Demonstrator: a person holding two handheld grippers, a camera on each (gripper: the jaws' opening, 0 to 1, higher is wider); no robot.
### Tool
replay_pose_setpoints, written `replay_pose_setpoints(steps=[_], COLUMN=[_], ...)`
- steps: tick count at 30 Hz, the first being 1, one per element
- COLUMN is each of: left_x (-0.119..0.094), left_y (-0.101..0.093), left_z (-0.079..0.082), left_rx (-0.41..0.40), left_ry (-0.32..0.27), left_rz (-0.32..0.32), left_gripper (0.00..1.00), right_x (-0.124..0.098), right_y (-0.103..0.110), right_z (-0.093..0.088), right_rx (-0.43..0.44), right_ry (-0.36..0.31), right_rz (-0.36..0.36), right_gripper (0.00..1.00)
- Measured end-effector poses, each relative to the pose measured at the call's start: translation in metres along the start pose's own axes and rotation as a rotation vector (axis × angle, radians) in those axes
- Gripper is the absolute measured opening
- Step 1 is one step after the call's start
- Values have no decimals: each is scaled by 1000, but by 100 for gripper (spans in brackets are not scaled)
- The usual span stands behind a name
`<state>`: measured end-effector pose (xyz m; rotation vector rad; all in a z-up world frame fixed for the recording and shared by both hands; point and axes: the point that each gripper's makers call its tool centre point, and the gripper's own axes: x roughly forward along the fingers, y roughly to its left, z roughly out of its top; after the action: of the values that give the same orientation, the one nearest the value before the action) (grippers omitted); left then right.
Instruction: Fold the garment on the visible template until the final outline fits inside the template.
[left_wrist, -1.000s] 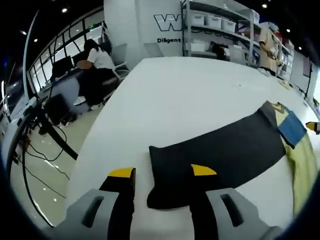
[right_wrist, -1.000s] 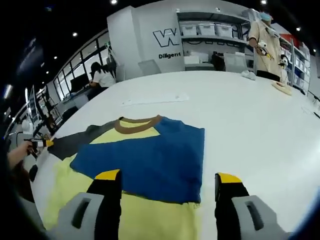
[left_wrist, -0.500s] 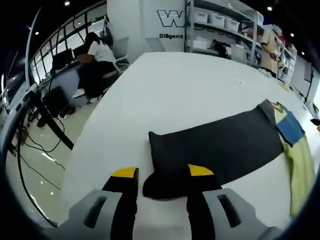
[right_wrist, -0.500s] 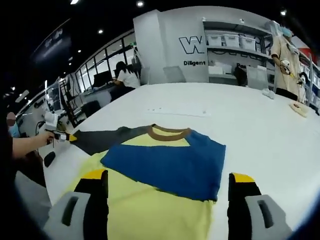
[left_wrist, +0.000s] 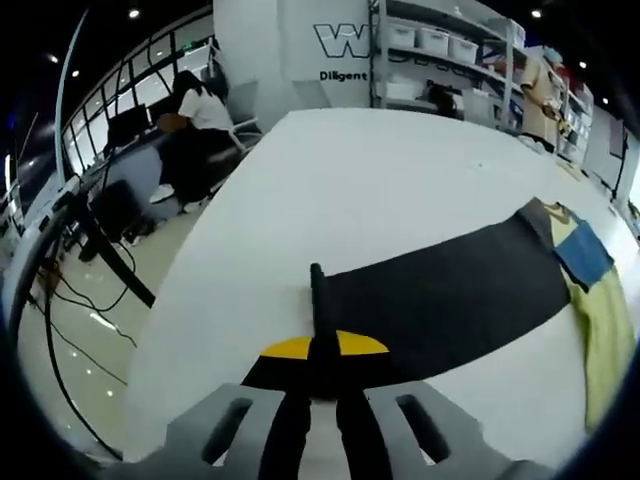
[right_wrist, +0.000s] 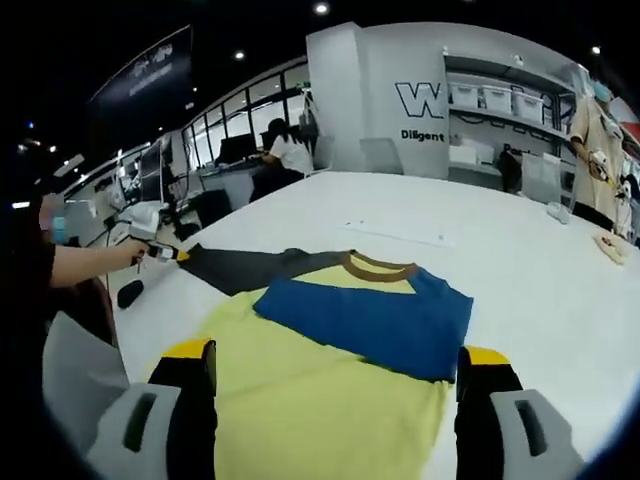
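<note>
Left gripper (left_wrist: 322, 352): jaws pinched together on the cuff end of the dark sleeve (left_wrist: 440, 295), at 6 o'clock in the left gripper view
Dark sleeve: stretched flat across the white desk (left_wrist: 370, 190), running from the jaws toward 3 o'clock to join the garment body
Right gripper (right_wrist: 335, 372): jaws spread wide, holding nothing, hovering above the yellow hem side of the garment (right_wrist: 335, 375)
Garment: flat on the desk in the right gripper view, yellow body, brown collar (right_wrist: 378, 266) at 12 o'clock, blue sleeve (right_wrist: 375, 325) folded across the chest
Left gripper in the right gripper view: held in a hand (right_wrist: 125, 250) at 9 o'clock, at the tip of the dark sleeve
Background: shelves with bins (left_wrist: 445, 55), seated person (left_wrist: 200, 120) at 11 o'clock
</note>
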<state>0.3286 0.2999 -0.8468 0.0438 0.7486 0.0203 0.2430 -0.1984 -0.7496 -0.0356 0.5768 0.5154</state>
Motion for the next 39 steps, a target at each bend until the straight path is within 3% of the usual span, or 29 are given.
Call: replay_pose_setpoints(steps=[9,21,29,32,39], left_x=[-10,-31,-50,-54,-67], left_y=[-13,-65,-127,-140,-190], left_z=[14,57,94,104,138], left_rx=[23,109,160,160,208], left_ry=[-27,-77,-132,-148,-202], left_rz=[-22,-127,-281,-307,-384], left_gripper=[0,0,0,0,0], right_x=[-16,-29,-36,-38,-38], right_y=[10,23,32,34,35], right_z=[-8,-16,-11,-10,-13], right_rx=[11,-16,-35,-30,-46], right_ry=[-5,18,11,12,30], right_rz=[-5,6,22,26,23], right_gripper=[99,99,99,99,99])
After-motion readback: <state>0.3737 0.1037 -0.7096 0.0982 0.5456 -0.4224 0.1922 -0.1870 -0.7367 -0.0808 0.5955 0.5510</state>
